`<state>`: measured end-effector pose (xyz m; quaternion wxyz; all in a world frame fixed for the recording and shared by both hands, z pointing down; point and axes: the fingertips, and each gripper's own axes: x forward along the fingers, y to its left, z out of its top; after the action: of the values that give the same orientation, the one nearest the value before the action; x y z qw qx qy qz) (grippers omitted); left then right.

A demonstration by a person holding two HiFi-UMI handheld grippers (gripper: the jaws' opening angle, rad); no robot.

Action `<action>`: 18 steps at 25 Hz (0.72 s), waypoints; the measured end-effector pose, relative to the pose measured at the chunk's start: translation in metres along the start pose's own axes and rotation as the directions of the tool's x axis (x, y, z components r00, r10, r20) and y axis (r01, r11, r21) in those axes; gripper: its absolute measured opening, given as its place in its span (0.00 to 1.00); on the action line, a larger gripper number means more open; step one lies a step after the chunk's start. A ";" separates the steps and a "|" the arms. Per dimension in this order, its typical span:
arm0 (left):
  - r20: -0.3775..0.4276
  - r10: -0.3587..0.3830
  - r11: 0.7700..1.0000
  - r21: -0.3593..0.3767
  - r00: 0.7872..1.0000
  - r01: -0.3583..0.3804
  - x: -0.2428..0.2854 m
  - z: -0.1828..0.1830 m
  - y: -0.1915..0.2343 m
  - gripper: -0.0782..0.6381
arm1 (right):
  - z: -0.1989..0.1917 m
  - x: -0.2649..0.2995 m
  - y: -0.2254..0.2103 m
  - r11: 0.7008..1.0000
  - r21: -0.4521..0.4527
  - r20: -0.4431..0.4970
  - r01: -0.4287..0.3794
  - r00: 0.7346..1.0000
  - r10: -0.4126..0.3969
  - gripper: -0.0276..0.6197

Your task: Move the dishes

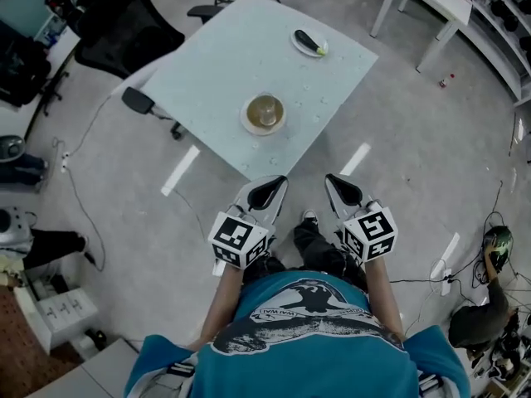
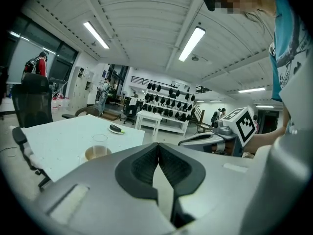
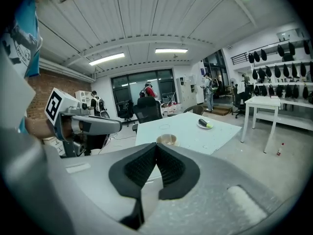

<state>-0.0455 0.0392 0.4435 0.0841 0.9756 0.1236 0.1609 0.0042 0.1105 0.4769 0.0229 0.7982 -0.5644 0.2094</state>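
Note:
On the pale table [image 1: 216, 65] stands a round plate [image 1: 264, 114] with a clear glass on it, near the table's front corner. A second small plate [image 1: 309, 42] with a dark object lies at the far right corner. My left gripper [image 1: 268, 191] and right gripper [image 1: 342, 189] are held side by side over the floor, short of the table, both shut and empty. In the left gripper view the plate with the glass [image 2: 98, 152] shows past the closed jaws. The right gripper view shows the same plate [image 3: 167, 140] ahead, and the far plate [image 3: 205, 125] behind it.
A black office chair [image 1: 124, 23] stands at the table's left, with an armrest [image 1: 141, 103] by its edge. A white table [image 1: 431, 7] and racks of helmets are at the far right. Cables and a power strip [image 1: 442, 276] lie on the floor. People stand in the background.

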 end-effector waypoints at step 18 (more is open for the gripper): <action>-0.074 0.211 0.977 0.036 0.975 -0.208 0.058 0.014 0.000 0.13 | 0.001 0.028 -0.073 0.982 0.032 0.003 -0.186 0.983 0.186 0.05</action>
<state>0.0123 0.0525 0.4479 0.0480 0.9773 0.0254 0.2048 0.0784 0.1116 0.5008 -0.0095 0.7423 -0.6329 0.2198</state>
